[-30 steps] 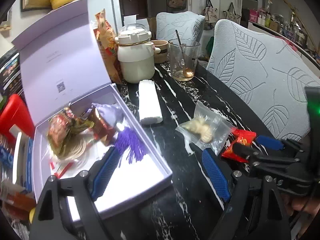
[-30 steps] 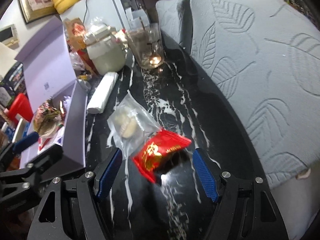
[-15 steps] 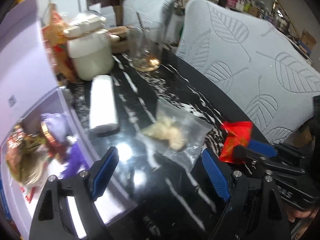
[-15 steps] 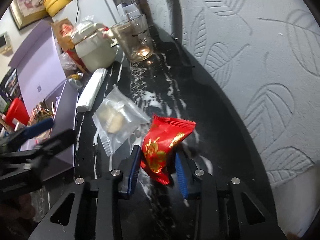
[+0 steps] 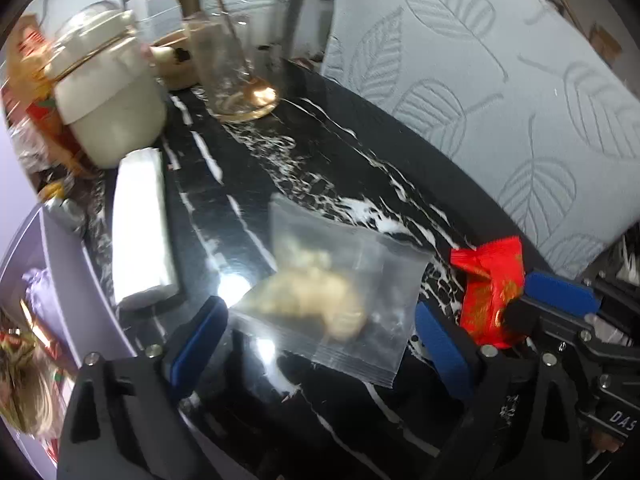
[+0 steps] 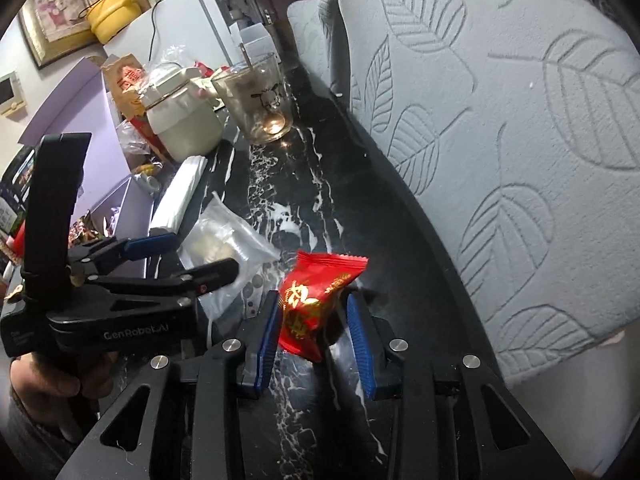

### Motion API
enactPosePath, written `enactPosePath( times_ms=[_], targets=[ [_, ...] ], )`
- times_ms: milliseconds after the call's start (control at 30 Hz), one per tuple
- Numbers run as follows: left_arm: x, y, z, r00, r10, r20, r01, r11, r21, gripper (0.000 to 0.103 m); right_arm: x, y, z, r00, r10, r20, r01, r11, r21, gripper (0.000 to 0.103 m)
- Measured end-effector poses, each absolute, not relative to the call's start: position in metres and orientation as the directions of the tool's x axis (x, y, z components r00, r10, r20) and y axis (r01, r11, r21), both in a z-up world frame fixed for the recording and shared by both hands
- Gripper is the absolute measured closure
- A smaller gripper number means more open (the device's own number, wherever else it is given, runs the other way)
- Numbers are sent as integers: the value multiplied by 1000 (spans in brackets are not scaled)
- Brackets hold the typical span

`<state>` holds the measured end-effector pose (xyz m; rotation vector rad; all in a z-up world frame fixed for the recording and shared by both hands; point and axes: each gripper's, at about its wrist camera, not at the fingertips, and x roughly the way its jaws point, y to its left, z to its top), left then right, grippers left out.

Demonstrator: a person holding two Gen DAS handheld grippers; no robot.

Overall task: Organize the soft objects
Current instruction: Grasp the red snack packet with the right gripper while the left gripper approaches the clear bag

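black marble tabletop with white veining, a grey leaf-embossed chair back along its far edge, kitchen clutter behind. on the table: cream ceramic jar with a gold band, clear glass tumbler with a spoon, white folded tissue pack, and at the left edge an open lilac cardboard gift box with sachets already inside.

my right gripper is clamped on the red foil snack packet. both blue pads press its lower half; its upper end sticks out forward past the fingertips. it looks lifted clear of the table, though i cannot be certain.

my left gripper is spread wide, nothing held. the clear zip plastic bag of pale dumpling-like pieces lies flat on the marble directly ahead, between the two blue pads, its sealed strip toward me. i cannot tell whether the fingertips touch it.

key relation: the bag's long axis runs forward and a little leftward from my left gripper, roughly along the fingers rather than across them, so a closing pinch would catch it across its short width. the left gripper is plainly the nearer one; the right is just beside the bag's right edge but occupied. the box lies to the left of both, nearer my left hand.

judgement: the slack film could slide or bunch under the pads; aiming at the lumpy middle seems safer than the empty film at the edge.
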<state>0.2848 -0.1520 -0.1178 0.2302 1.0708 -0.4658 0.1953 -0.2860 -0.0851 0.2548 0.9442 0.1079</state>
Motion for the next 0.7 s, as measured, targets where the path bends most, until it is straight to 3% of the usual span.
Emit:
enactPosePath(
  times_ms=[133,267,400,567,667,700],
  targets=[
    [285,-159,-128,398,-227,-889,490,872,-4,3,201,-286,-89,579,206,-789,28,962,272,69],
    [294,-155,-130,385,-235,-893,466,884,-32,3,209,-286,-90,571,197,-797,48,961,272,50],
    [300,-151,-131,394,-224,-892,442,897,-30,3,216,-286,-92,562,180,-807,57,965,255,45],
    [297,-154,-130,415,-233,-879,462,887,-17,3,223,-282,-102,543,168,-823,34,975,222,45],
    [289,-159,-128,434,-266,-861,498,867,-16,13,221,-284,-103,549,152,-822,27,980,199,61],
    [286,-161,-126,445,-261,-856,505,863,-1,14,220,-284,-103,551,150,-821,23,981,195,62]
  ],
)
